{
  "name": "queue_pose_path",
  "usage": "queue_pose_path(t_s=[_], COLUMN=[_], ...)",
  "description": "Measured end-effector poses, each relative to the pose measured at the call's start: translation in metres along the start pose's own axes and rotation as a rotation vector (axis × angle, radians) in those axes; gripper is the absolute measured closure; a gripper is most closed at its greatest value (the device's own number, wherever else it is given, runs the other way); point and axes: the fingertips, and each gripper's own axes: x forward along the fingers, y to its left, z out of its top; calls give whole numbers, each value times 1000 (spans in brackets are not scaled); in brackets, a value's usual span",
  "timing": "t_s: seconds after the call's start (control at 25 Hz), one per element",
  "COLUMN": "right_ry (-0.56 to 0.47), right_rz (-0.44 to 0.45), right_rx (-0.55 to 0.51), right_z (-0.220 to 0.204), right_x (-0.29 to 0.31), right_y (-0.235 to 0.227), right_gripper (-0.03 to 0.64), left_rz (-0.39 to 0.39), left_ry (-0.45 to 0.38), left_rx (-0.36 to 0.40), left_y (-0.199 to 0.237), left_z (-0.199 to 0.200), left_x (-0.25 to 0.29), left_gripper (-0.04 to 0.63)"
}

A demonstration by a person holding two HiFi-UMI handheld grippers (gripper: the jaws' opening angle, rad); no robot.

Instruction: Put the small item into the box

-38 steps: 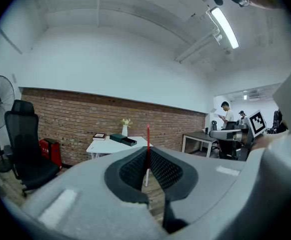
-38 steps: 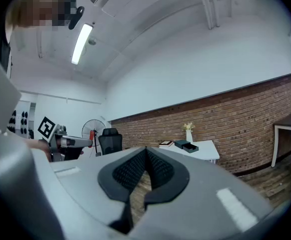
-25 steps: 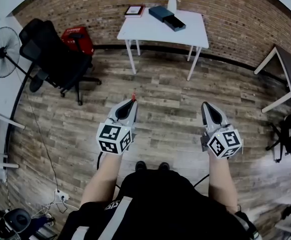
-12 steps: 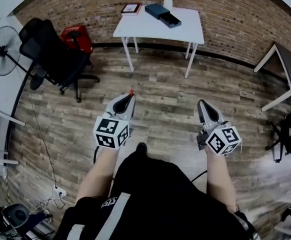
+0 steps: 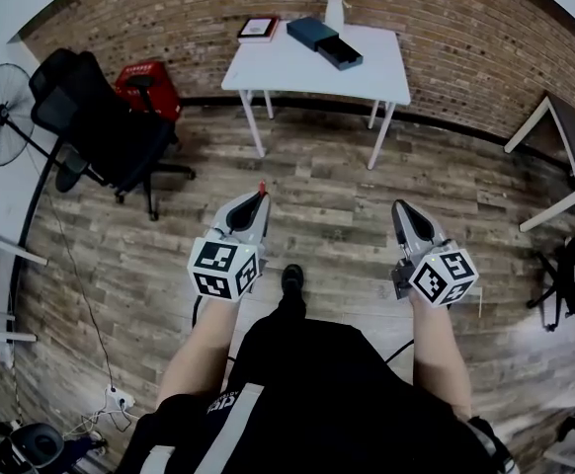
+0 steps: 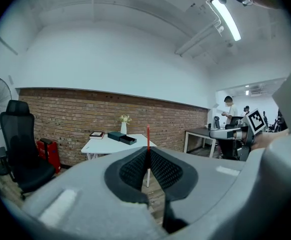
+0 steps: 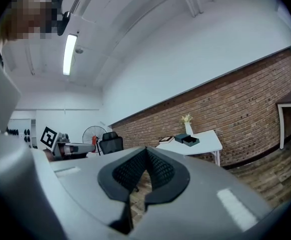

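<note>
Jaws of the left gripper (image 5: 258, 200) are pressed together on a thin red item (image 6: 147, 140), whose tip sticks up past them. The right gripper (image 5: 403, 210) is closed too, with nothing in it. Both hang over the wooden floor (image 5: 327, 191), well apart from the white desk (image 5: 297, 67). The dark box (image 5: 325, 39), its drawer pulled out, sits near the desk's back edge beside a white vase (image 5: 335, 10).

One shoe (image 5: 292, 277) stepped forward between left tongs (image 5: 260, 198) and right tongs (image 5: 402, 208), other shoe hidden
</note>
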Motion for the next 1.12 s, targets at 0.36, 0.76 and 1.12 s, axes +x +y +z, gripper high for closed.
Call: queue_pose_path(t_s=[0.36, 0.76, 1.12], right_ry=[44, 95, 124], right_rz=[-12, -39, -59], right_rx=[-29, -41, -34], right_z=[20, 29, 31], right_x=[130, 261, 312], right_y=[-30, -45, -76], right_gripper=[616, 615, 615], left_rz=[-51, -93, -92], left_ry=[-23, -2, 18], left_rx=[12, -29, -75], left_y=[85, 188, 228], left_z=[35, 51, 44], left_x=[101, 183, 232], left_gripper=[575, 575, 577])
